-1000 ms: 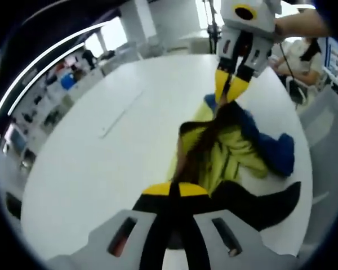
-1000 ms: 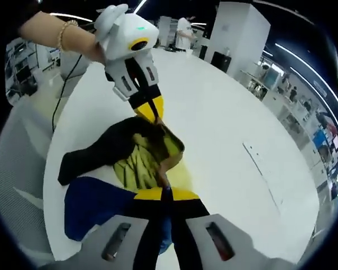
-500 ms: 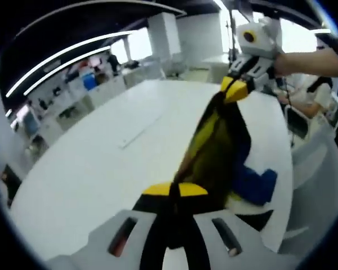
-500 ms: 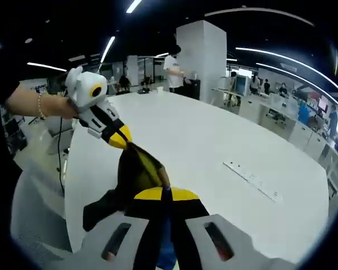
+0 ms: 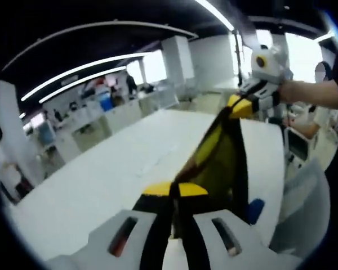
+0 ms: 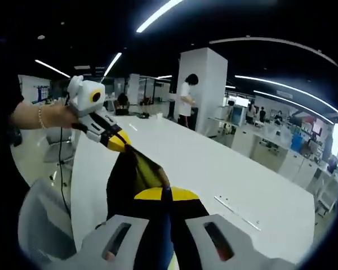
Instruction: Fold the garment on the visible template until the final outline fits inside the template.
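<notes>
Garment (image 5: 219, 163), yellow and black with a blue part hanging low, is stretched in the air between the two tools, above the white worktop (image 5: 101, 180). The left tool (image 5: 174, 190) has its jaws pressed together, pinching one end of the cloth; the right tool (image 6: 166, 194) pinches the other end the same way. No fold has been laid down, and I can make out no template. By my reading the folding is at its beginning: spreading, folding and fitting all remain.
</notes>
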`<state>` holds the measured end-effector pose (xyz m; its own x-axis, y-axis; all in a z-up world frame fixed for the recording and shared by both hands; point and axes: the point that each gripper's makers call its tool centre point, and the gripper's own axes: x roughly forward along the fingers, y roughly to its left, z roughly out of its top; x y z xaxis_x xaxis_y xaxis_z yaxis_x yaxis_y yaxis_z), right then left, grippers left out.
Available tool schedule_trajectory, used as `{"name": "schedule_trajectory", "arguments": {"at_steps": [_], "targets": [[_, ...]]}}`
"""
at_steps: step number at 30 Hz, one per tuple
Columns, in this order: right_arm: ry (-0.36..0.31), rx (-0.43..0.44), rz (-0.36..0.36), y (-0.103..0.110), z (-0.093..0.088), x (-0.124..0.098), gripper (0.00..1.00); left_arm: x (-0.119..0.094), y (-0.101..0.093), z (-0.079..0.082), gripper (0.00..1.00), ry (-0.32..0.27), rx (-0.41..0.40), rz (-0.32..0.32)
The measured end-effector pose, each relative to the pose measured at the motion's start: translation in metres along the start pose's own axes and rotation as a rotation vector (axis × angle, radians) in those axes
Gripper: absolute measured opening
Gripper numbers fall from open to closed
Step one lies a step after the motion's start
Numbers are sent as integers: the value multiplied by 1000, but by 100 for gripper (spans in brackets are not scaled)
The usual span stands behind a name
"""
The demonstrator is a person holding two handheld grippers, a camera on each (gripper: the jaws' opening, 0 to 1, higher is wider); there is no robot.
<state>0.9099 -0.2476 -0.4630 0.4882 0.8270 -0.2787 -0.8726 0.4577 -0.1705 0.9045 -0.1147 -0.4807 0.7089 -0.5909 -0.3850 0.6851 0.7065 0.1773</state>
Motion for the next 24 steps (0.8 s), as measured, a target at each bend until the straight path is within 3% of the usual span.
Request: {"name": "schedule_trajectory", "arguments": {"at_steps": [12,18,24], "targets": [[-161,-108,-48,14,94,-40,2,-62,-9,71,0,-174,4,43],[-214,-165,-54,23,128,-57,2,-90,-11,100,0,-253,-5,50],[-279,-222,-83,33,162,-78,2,-123,-18,140,0,-385,-24,25]]}}
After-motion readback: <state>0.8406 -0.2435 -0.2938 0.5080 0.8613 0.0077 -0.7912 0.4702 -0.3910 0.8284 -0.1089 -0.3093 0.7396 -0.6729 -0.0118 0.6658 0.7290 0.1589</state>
